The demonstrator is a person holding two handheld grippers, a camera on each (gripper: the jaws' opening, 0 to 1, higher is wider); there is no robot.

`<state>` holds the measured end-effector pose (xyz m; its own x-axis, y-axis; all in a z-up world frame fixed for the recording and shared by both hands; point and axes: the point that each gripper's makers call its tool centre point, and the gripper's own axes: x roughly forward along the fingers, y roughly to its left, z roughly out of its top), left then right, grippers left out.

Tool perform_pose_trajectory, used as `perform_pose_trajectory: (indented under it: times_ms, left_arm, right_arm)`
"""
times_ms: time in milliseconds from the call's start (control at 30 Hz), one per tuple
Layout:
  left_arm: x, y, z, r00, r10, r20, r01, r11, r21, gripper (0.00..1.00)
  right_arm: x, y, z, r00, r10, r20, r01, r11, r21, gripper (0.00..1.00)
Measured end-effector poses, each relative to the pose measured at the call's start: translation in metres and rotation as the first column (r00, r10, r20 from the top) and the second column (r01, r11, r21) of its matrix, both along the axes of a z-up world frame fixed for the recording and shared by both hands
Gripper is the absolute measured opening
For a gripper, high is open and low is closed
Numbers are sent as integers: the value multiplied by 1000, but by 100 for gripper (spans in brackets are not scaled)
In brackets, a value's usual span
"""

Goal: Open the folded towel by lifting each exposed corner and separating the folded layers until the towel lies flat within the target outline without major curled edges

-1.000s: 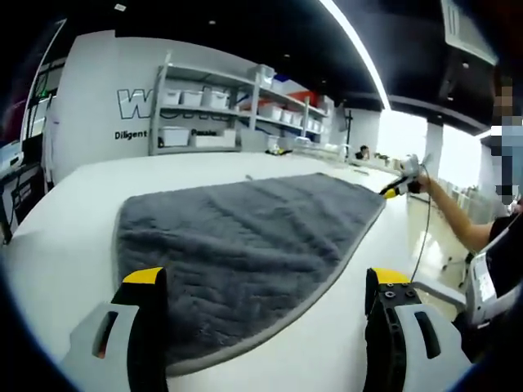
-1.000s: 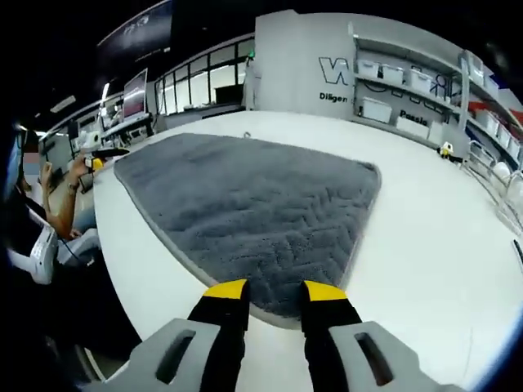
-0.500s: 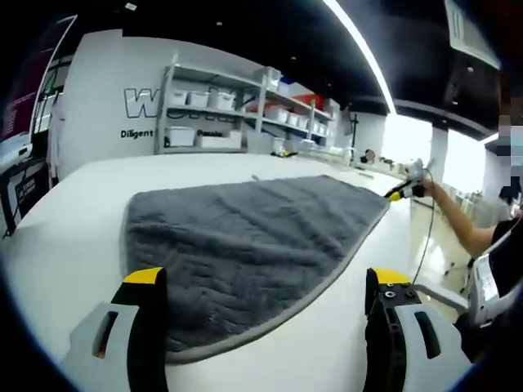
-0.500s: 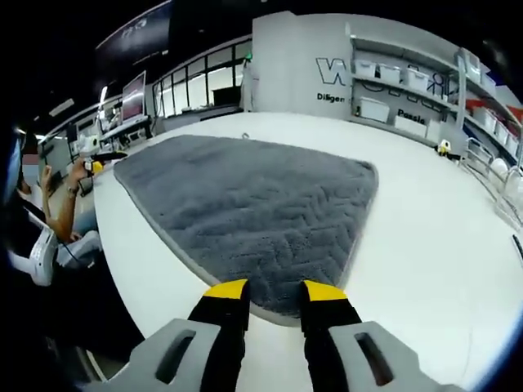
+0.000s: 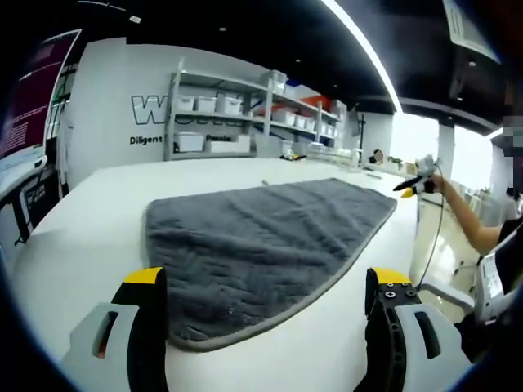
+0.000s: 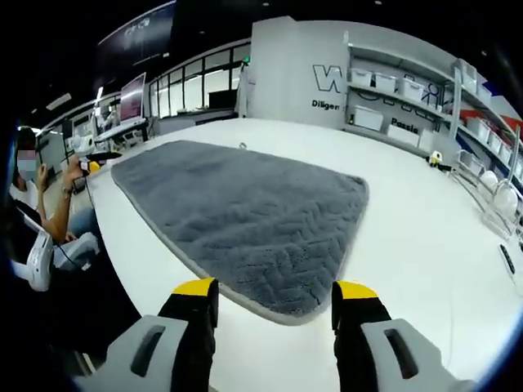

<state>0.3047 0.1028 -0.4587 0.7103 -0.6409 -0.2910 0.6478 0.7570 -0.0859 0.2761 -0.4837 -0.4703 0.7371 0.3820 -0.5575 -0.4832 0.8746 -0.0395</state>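
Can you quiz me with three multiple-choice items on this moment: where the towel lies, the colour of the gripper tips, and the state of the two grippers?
1. Where does the grey towel lie?
A. Spread on the white table
B. Hanging from a shelf
C. Bunched on the floor

2. What colour are the fingertips of the right gripper?
A. Red
B. Yellow
C. Blue

3. What state are the two grippers in?
A. Both shut on the towel
B. Right shut, left open
C. Both open, holding nothing

Answers:
1. A: the towel lies spread on the white table, its near edge just ahead of each gripper.
2. B: both tips show yellow caps over black fingers.
3. C: the left gripper and the right gripper each stand with jaws wide apart, and no cloth sits between them.
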Motion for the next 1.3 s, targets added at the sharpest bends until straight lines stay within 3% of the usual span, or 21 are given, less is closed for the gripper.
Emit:
perform_pose_trajectory:
  times_ms: [267,400,533,867,1300]
  left_arm:
    - [-18,12,0,1000,-4,-8,4,999,36,99]
    - [-25,18,5,1000,14,4,-14,1000,22,99]
    - [-27,25,8,999,39,14,-39,999,26,99]
    - [-33,40,14,996,83,38,-84,996,40,99]
    - [-37,41,10,996,78,40,-80,996,42,99]
  right_arm:
    - [-12,-1,6,999,-33,-3,33,999,4,78]
    - [-14,-1,10,999,-44,13,44,999,16,84]
    - [-18,4,11,999,-47,17,47,999,16,100]
    - [-18,8,20,999,-41,14,41,999,14,99]
    - [-19,13,23,999,-26,19,27,999,-34,99]
